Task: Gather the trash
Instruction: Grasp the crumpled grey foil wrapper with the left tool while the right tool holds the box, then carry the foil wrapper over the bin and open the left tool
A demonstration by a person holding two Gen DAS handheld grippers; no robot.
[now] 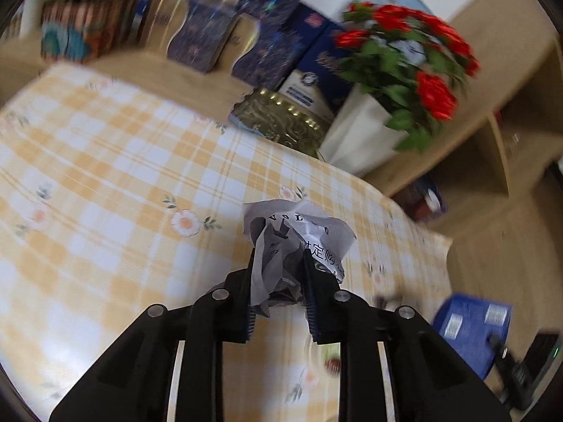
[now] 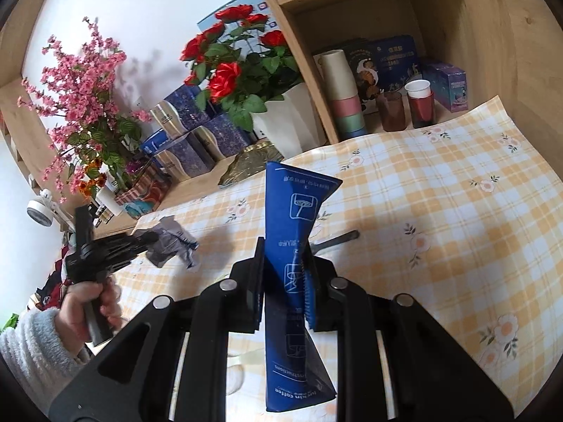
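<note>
Care is needed: left gripper (image 1: 278,263) clamps crumpled paper (image 1: 295,232), right gripper (image 2: 283,256) pinches blue carton (image 2: 295,211); keep both squeezes firm until a bin.

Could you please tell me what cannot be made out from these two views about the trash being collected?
- Crumpled paper, left wrist view: its lower part is hidden between the left gripper fingers; the print is partly folded away.
- Blue coffee packet, right wrist view: its middle is covered by the right gripper; the small text is unreadable.
- Trash bin: in neither view.
- Dark boxes, left wrist view: motion-blurred.
</note>
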